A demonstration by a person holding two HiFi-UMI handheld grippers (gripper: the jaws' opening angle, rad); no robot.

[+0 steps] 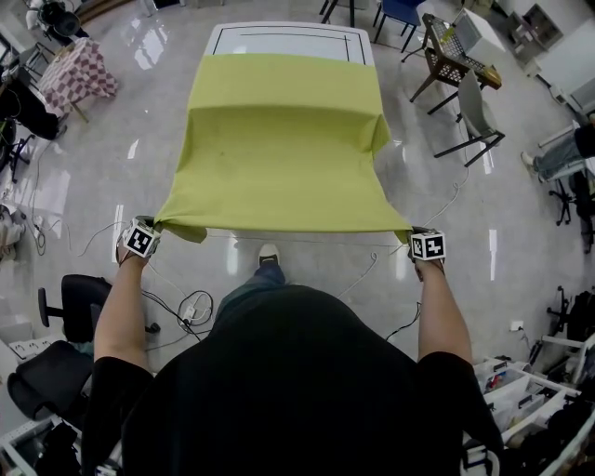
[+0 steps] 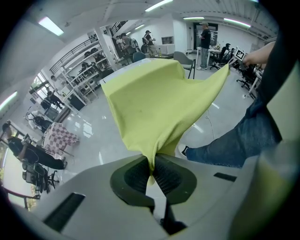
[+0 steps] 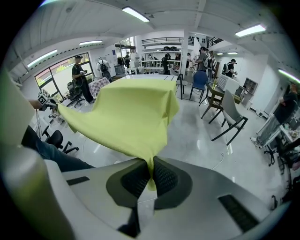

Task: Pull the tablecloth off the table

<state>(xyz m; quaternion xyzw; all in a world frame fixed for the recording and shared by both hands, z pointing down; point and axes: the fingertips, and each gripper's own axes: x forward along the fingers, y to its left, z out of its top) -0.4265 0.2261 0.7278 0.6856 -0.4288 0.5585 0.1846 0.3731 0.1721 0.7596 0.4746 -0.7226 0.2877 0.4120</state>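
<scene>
tablecloth (image 1: 279, 139): draped from the surface (image 1: 288, 37) toward the person | left tool (image 2: 151, 171), right tool (image 3: 151, 176): each clamped on a near corner | handling: light, soft, likely slides easily (corners suit pulling)

This is a large open lab or workshop hall, not a home. In the head view a glossy pale floor (image 1: 521, 232) spreads all round. Loose cables (image 1: 181, 307) trail over it at seven o'clock, a black office chair (image 1: 79, 293) sits at eight o'clock, white storage bins (image 1: 521, 395) at four o'clock, and a white table (image 1: 288, 37) stands alone at twelve o'clock. Odd chairs (image 1: 469, 112) stand at two o'clock. The gripper views show strip lights (image 3: 136, 14) on a high ceiling, metal shelving racks (image 2: 84, 77), a railed upper gallery (image 3: 161, 41) and several people (image 3: 79, 77) standing about.
</scene>
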